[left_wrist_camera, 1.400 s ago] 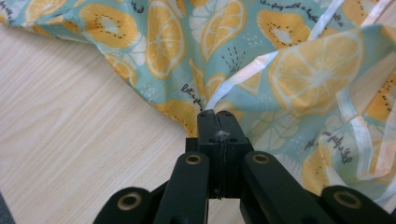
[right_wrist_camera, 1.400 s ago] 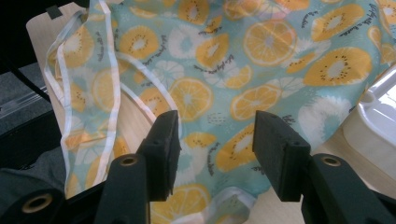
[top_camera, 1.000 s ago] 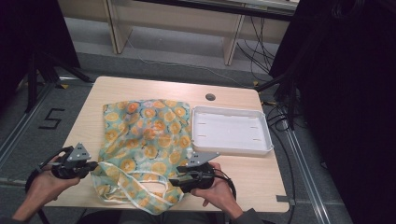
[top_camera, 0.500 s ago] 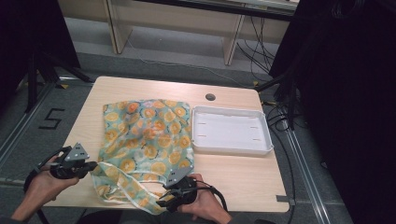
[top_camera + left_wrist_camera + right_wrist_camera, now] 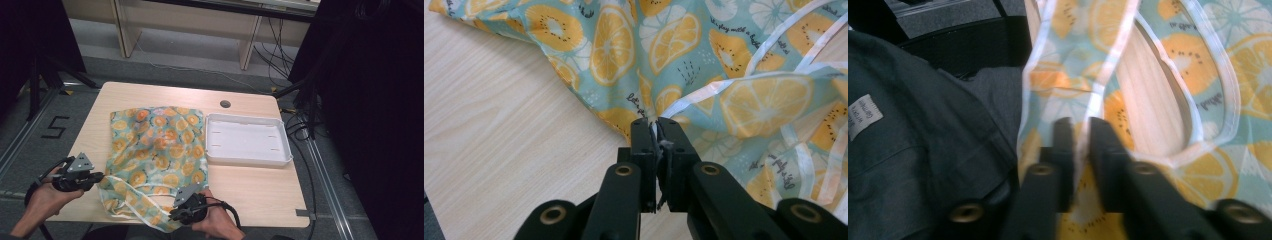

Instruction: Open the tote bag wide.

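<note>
- The left tongs (image 5: 656,125) are squeezed tight on the edge of a thin cloth bag (image 5: 684,60), light blue-green with orange fruit slices printed on it; a bit of cloth and white trim sits pinched between the two black jaws
- In the high view the left tongs (image 5: 95,176) sit at the near left of the tabletop, and their tips meet the bag's (image 5: 155,150) left bottom corner
- A hand (image 5: 42,197) holds these tongs from below, and a grey three-cornered plate sits on top of them
- The right tongs (image 5: 1080,127) have just been closing, and now they are clenched on the bag (image 5: 1168,55) too; a fold of the cloth with its white edge runs up between the jaws
- In the high view the right tongs (image 5: 175,216) are at the near edge of the tabletop, on the part of the bag that hangs over that edge
- The other hand (image 5: 217,222) holds these tongs, and a black cable loops from them
- The white strap handles (image 5: 132,185) of the bag lie in loops between the two tongs
- Most of the bag lies flat and a bit wrinkled on the light wooden tabletop (image 5: 250,185), in the middle and left part
- A white plastic tray with low walls (image 5: 248,159) stands just beside the bag on its right; I cannot tell if they touch
- A small round dark hole (image 5: 225,104) is in the tabletop past the tray
- In the right gripper view, dark grey clothing (image 5: 923,150) with a small white label is on the left, beside the hanging cloth
</note>
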`<state>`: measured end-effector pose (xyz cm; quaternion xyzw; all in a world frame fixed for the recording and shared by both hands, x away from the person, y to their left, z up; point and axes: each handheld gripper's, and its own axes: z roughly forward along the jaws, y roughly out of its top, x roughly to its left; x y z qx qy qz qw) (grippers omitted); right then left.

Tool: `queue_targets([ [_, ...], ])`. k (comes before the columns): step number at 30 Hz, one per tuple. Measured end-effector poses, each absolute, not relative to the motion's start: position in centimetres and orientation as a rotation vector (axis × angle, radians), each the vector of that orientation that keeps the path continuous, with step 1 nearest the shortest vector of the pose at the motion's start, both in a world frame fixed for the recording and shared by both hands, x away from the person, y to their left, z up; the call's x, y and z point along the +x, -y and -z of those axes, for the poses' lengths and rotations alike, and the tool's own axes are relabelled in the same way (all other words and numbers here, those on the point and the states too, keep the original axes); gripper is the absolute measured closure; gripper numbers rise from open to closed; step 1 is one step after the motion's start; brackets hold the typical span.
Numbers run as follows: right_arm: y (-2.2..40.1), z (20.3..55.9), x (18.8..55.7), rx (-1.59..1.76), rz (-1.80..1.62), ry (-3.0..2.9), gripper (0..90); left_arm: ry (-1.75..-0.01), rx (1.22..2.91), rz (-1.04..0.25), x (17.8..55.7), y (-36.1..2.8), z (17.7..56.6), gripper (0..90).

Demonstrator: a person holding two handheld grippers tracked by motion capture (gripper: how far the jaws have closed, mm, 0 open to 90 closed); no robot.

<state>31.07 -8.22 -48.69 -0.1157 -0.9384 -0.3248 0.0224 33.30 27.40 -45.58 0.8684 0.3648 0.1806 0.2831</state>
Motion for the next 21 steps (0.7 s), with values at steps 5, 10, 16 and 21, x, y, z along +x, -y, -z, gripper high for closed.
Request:
queue_targets([
  [5, 8.7, 48.1, 31.0, -0.355, 1.022, 2.898, 90.0, -0.990, 2.309, -0.476, 33.3, -27.4, 45.5, 85.2],
  [10, 9.0, 46.9, 31.1, -0.364, 1.113, 2.860, 90.0, -0.969, 2.323, -0.483, 33.3, -27.5, 45.5, 85.4],
  [16, 8.5, 47.5, 30.9, -0.490, 1.062, 2.854, 51.1, -0.986, 2.311, -0.471, 33.2, -27.6, 45.5, 85.8],
  [21, 7.8, 48.2, 30.5, -0.460, 0.986, 2.868, 41.3, -0.988, 2.307, -0.455, 33.1, -27.6, 45.5, 84.1],
])
